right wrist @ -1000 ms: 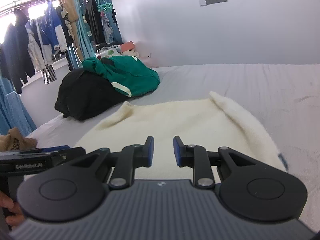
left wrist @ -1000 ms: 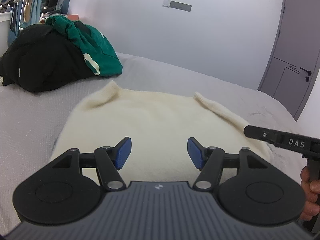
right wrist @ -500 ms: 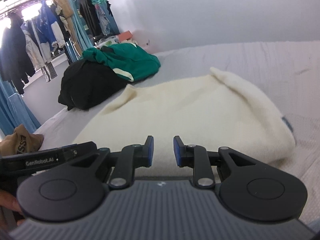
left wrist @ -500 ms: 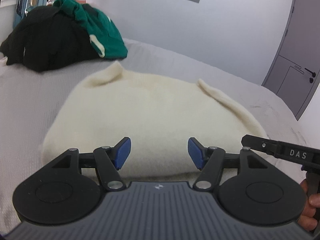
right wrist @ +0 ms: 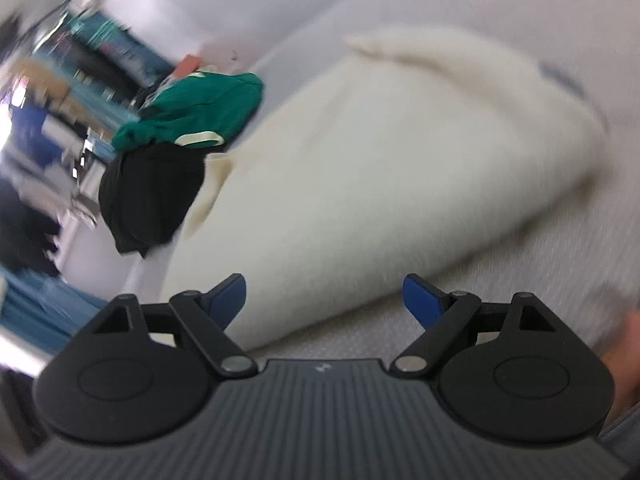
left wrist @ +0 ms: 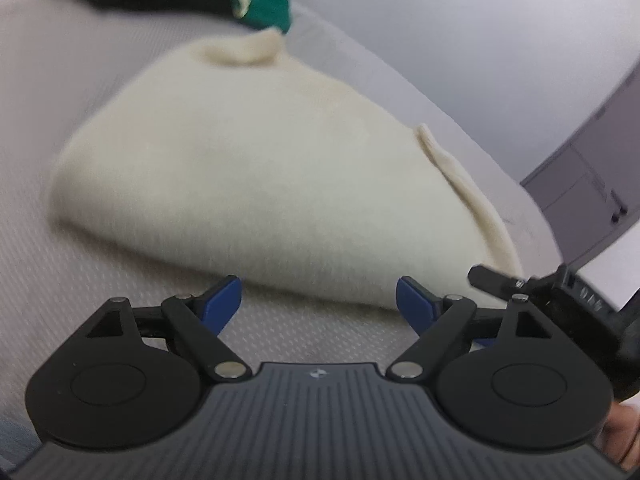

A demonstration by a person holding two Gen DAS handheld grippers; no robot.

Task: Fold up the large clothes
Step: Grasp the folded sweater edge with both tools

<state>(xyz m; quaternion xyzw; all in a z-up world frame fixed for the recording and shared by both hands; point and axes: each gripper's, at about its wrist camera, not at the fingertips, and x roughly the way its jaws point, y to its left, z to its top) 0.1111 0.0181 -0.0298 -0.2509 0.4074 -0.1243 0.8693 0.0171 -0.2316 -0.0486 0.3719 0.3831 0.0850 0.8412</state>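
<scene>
A cream knitted garment point(left wrist: 256, 184) lies folded on the grey bed point(left wrist: 60, 92), its near fold rounded. My left gripper point(left wrist: 319, 300) hangs low just in front of that near edge. Its jaws are opening, and only bed cover shows between the blue pads point(left wrist: 222, 300). In the right wrist view the same cream garment point(right wrist: 380, 168) slants across the bed. My right gripper point(right wrist: 325, 298) sits close to its near edge, jaws opening wide, nothing pressed between them. The right gripper's tip point(left wrist: 532, 284) also shows at the right of the left wrist view.
A black garment point(right wrist: 148, 196) and a green one point(right wrist: 200, 108) are piled on the bed beyond the cream garment. Hanging clothes point(right wrist: 44, 92) blur at the far left. A grey door point(left wrist: 592, 184) stands to the right of the bed. A hand point(right wrist: 624, 360) shows at the right edge.
Both grippers have sunk toward the bed and rolled, so the views tilt. The right jaws went from nearly shut to wide apart. The left jaws spread wider. The cream garment's near edge now lies closer.
</scene>
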